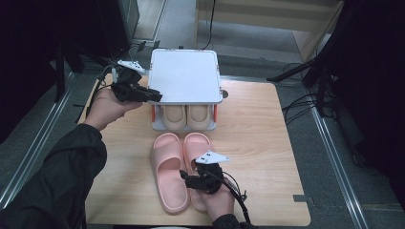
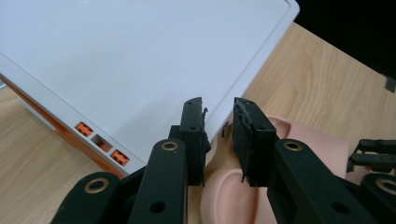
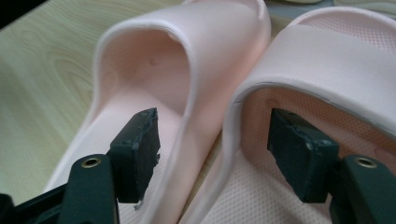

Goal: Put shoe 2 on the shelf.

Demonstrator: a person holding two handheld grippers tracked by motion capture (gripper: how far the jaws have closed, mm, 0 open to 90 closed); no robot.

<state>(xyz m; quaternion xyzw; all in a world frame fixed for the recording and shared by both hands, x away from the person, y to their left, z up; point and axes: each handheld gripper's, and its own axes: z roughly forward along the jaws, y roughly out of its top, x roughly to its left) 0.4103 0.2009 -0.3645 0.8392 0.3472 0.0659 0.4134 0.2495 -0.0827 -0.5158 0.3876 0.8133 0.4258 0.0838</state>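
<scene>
Right tongs (image 3: 212, 154) spread, one jaw inside each pink slipper (image 1: 168, 172), straddling their touching inner walls, before the white shoe rack (image 1: 185, 76). Left tongs (image 2: 218, 140), apart and empty, hover at the rack's corner. Bare desk (image 1: 258, 138) lies right.

A pair of pink slide slippers (image 1: 179, 167) is lying side by side, soles down, on the wooden table (image 1: 258, 143), toes pointing at the white shoe rack (image 1: 185, 76). Their inner edges are touching, and they are sitting just before the rack's beige pair (image 1: 186, 116).
</scene>
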